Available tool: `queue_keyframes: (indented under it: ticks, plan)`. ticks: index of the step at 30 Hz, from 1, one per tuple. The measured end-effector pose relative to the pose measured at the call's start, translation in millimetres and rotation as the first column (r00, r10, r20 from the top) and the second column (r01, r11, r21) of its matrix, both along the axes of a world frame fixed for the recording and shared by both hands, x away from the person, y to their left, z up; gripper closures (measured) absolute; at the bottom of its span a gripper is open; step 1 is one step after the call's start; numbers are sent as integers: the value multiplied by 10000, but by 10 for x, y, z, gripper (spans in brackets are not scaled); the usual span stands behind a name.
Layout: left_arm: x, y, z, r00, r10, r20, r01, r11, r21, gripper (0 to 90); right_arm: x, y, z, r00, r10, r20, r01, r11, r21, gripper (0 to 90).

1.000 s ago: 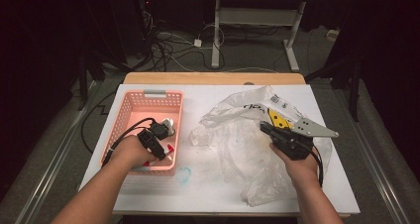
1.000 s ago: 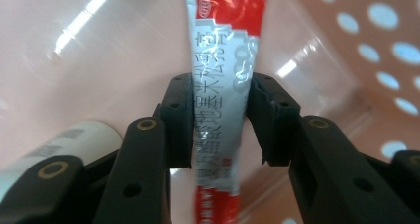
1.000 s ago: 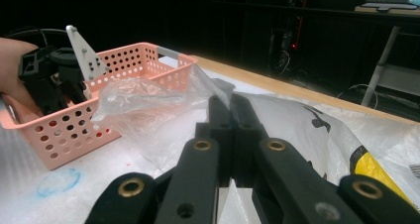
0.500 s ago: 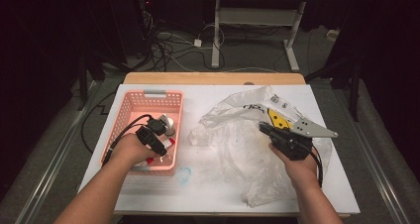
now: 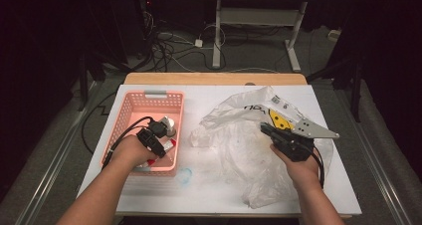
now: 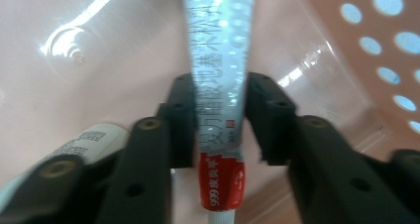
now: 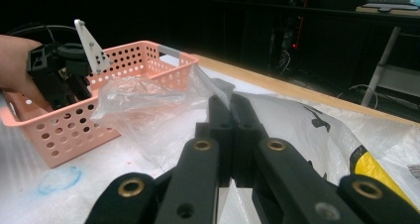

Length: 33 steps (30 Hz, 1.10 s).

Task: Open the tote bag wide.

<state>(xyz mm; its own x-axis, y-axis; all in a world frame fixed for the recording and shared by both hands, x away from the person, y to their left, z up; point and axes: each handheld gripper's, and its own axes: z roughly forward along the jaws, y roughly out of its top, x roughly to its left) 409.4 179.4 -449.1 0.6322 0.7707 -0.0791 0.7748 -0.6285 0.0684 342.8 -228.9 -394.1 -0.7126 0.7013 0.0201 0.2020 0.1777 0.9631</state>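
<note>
Two claws are at work, and I take the views in turn. From the high view my left claw (image 5: pixel 158 135) reaches down into the pink basket (image 5: pixel 130 108) at the left of the white tabletop (image 5: pixel 209 185), forearm coming up from the bottom edge, wrist bent so the claw tips downward; my right claw (image 5: pixel 266 130) rests level over the clear plastic bag (image 5: pixel 239 150) spread across the middle and right, hand steady behind it. In the left gripper view the jaws have just been closing and now flank a silver tube with a red end (image 6: pixel 218 85) lying on the basket floor; I cannot tell whether the pads already press on it or sit just beside its flanks. I judge it light, soft-walled and a little slick, so it should be taken across the flat body, not the crimped red end, and squeezed gently so it does not buckle. A second white tube (image 6: pixel 84 144) lies just beside the left jaw and could get nudged. In the right gripper view the jaws are closed together, pinching a fold of the thin bag film, which I take to be flimsy and easily torn; the basket and my other hand stand beyond.
</note>
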Motion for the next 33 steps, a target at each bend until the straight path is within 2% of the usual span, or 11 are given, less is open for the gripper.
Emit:
queue_keyframes:
  ticks: [8, 17, 24, 33]
  plan:
    - [-36, 5, 29, 9992, 7, 399, -8, 10000, 25, 674, -4, 8, 4, 10000, 21, 7, -21, 10000, -6, 900]
    - [-96, 41, 110, 9962, 113, 867, -67, 9986, -532, 676, -3, -6, 8, 10000, 14, 31, -14, 10000, 21, 900]
    - [-129, 101, 185, 9925, 286, 1191, -197, 9970, -753, 676, -9, -10, 16, 10000, 5, 68, -6, 10000, 16, 900]
    - [-208, 192, 212, 9835, 710, 1663, -493, 9901, -1311, 676, 0, -23, 36, 10000, -59, 63, 58, 9998, 169, 900]
